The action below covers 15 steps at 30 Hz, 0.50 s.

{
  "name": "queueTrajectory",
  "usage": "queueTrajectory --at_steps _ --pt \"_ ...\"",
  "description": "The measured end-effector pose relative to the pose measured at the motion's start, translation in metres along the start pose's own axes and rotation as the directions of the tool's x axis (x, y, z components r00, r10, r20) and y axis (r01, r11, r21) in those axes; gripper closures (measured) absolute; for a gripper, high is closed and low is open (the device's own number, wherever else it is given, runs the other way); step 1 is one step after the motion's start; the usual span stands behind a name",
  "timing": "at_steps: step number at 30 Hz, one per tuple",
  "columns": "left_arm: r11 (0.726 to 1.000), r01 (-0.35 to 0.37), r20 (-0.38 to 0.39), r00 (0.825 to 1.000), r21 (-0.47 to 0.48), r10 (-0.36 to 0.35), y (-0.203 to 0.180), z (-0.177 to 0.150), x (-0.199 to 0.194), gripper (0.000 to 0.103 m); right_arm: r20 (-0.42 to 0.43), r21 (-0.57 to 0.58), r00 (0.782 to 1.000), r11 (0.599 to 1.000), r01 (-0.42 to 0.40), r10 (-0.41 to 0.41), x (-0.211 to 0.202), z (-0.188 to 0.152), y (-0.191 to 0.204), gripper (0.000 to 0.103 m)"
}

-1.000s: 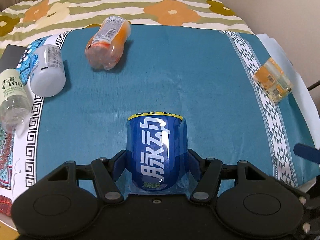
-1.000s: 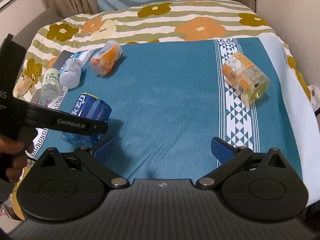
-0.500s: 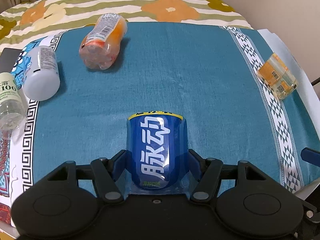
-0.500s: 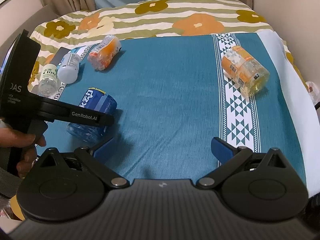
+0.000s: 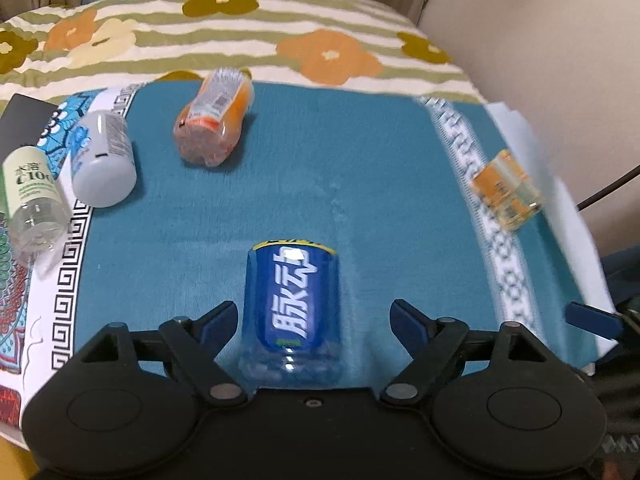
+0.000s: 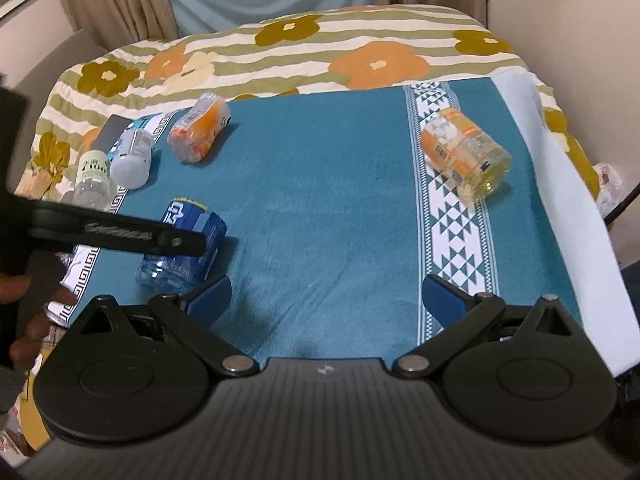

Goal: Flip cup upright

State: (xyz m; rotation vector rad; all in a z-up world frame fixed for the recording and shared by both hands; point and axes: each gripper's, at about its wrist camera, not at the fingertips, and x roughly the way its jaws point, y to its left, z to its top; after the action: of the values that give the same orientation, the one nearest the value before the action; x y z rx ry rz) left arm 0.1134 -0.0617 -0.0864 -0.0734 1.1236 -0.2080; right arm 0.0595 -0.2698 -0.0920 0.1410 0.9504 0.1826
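Observation:
A blue-labelled clear cup (image 5: 294,300) with white characters lies on its side on the teal cloth (image 5: 360,184), clear end toward the camera. My left gripper (image 5: 316,322) is open around it; the left finger is close to it, the right finger stands well apart. In the right wrist view the same cup (image 6: 184,248) lies at the left under the left gripper's black body (image 6: 116,232). My right gripper (image 6: 326,298) is open and empty above the cloth's near edge.
Other containers lie on their sides: an orange one (image 5: 214,124), a white one (image 5: 102,160), a clear green-labelled one (image 5: 32,196) at the left, and an orange-yellow one (image 6: 466,158) on the patterned stripe at the right. A flowered quilt (image 6: 320,56) lies behind.
My left gripper was shut on the blue cup; its fingers have now spread apart and the cup lies free between them. The right gripper stayed open, rising slightly.

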Motion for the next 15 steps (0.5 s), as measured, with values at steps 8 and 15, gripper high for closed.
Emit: queueTrajectory --at_steps 8,15 --pt "0.999 0.030 0.105 0.994 0.028 -0.033 -0.010 -0.027 -0.053 0.007 -0.022 0.023 1.000 1.000 -0.007 0.007 -0.004 0.017 -0.002 0.000" --pt "0.999 0.010 0.097 0.995 -0.033 -0.006 0.011 -0.052 -0.067 0.005 -0.093 0.047 0.990 0.993 -0.104 0.108 0.012 0.034 0.017 0.000"
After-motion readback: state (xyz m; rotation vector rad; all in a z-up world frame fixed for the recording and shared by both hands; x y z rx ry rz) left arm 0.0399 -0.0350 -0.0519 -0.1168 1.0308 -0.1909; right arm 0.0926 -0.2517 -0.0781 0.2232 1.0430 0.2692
